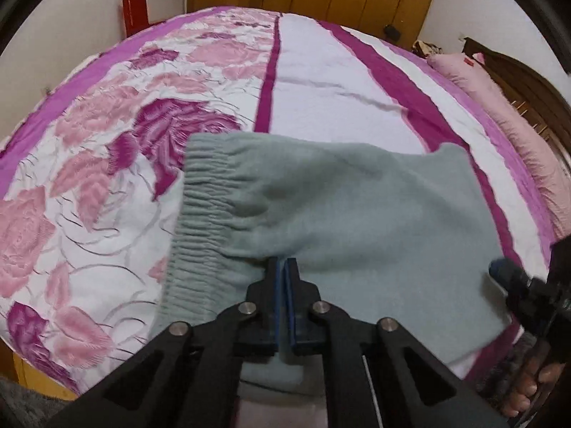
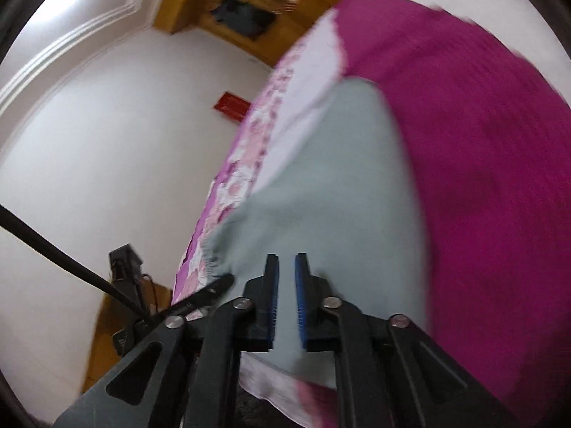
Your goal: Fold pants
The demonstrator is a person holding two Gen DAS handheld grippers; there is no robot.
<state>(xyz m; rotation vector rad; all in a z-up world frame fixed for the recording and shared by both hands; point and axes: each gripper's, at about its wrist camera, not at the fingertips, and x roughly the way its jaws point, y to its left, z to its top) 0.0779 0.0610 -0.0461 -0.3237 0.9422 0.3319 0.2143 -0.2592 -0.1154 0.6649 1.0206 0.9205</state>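
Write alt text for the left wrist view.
The left tool, jaws nearly together, sits at the near edge of grey-green pants lying folded on a pink and magenta floral bedspread. Waistband faces left; the right tool enters at right.

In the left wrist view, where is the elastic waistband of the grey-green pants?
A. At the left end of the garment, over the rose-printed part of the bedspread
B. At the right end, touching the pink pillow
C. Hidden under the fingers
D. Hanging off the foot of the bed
A: the gathered waistband forms the left edge of the pants, lying on the rose-printed bedspread.
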